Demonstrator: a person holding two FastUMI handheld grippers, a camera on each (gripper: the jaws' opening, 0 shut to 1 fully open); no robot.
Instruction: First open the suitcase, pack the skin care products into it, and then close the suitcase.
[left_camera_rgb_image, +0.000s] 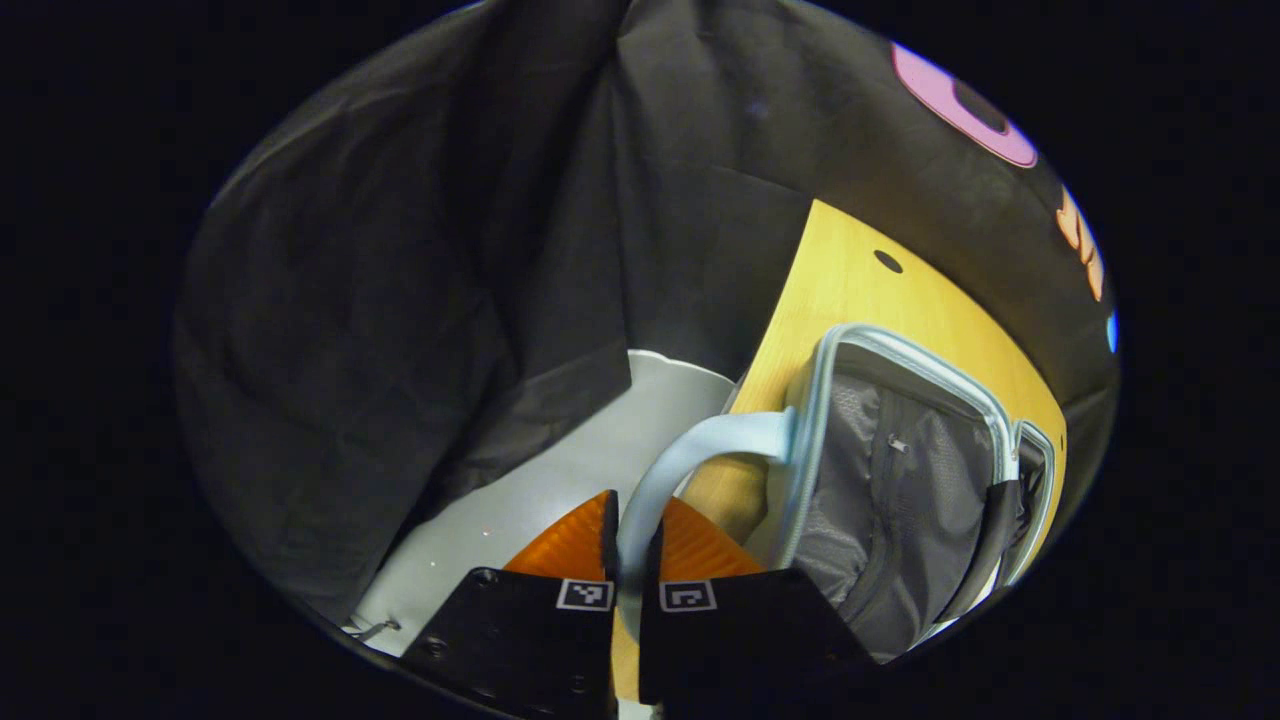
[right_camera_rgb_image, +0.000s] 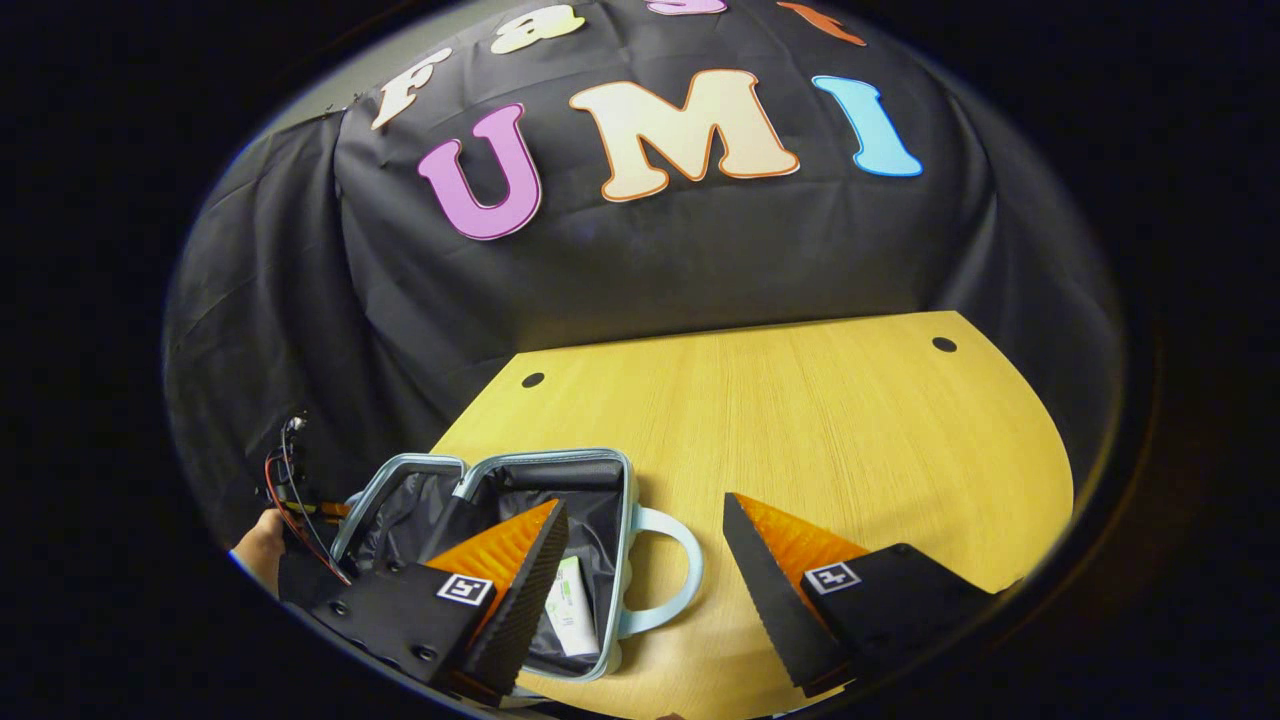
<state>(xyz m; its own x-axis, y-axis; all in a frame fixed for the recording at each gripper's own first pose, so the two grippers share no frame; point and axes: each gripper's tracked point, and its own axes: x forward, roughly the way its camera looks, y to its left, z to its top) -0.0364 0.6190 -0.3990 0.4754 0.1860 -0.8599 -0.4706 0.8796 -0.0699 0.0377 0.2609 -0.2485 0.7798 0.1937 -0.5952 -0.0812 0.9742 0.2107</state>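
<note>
Closest to the lens in the left gripper view, the left gripper (left_camera_rgb_image: 630, 560) has its two fingers drawn in on the curved pale blue plastic handle (left_camera_rgb_image: 690, 455) of the small pale blue hard-shell suitcase (left_camera_rgb_image: 905, 470), one finger pressing each side of the loop. That suitcase half stands tilted, its grey mesh zip lining facing the camera, over the light yellow wooden table (left_camera_rgb_image: 850, 285). Beside the table edge a pale grey floor (left_camera_rgb_image: 560, 480) shows, with black cloth hanging behind.

Nearest in the right gripper view, the right gripper (right_camera_rgb_image: 640, 570) hangs with its fingers spread wide and nothing between them. Past them the suitcase (right_camera_rgb_image: 500, 475) lies open on the table (right_camera_rgb_image: 800, 420), dark lining exposed, handle (right_camera_rgb_image: 665, 575) pointing toward the gripper. A white skin care tube with green print (right_camera_rgb_image: 572, 605) lies inside the near half, against the handle-side wall. At the far left edge a person's hand (right_camera_rgb_image: 262, 545) holds a device with red and black wires.
</note>
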